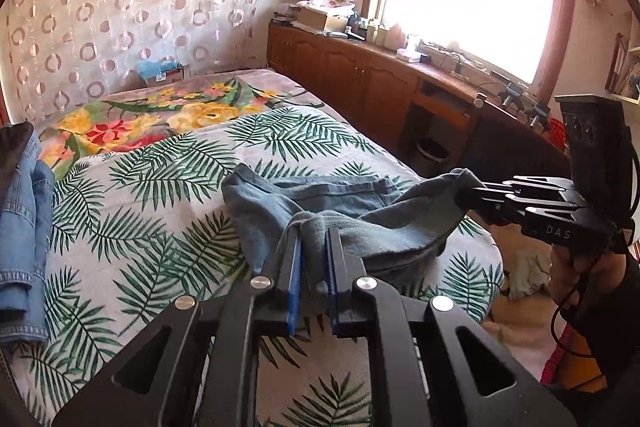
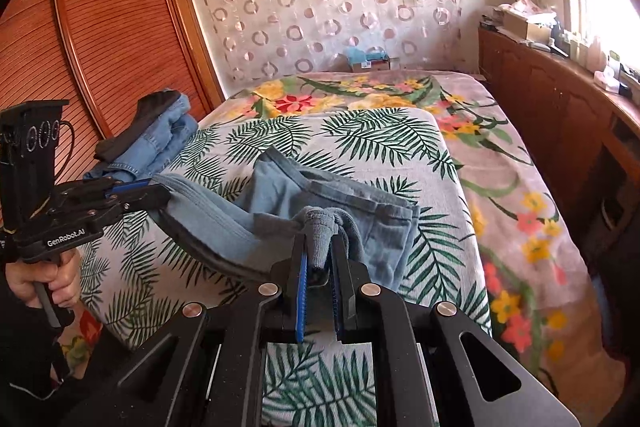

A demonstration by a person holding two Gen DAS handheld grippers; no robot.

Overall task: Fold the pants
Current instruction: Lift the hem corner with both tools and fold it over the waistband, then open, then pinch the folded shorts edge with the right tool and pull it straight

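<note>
Pants (image 1: 320, 211), blue-grey, held above the near edge of the leaf-print bedspread (image 1: 160, 187); left gripper (image 1: 314, 239) and right gripper (image 2: 320, 239) each pinch a bunched corner, jaws narrow.

My two hand-held grippers, black with blue pads.

My left gripper (image 1: 314, 239) has matte black fingers lined with blue pads (image 1: 295, 267), silver round pivot screws (image 1: 261, 282) and triangular cut-outs in its arms. My right gripper (image 2: 318, 247) has the same build; seen from the left camera its body reads "DAS", and a black cable (image 1: 560, 311) loops under it. The left one's side reads "GenRobot.AI". I wear dark sleeves (image 2: 24, 359).
</note>
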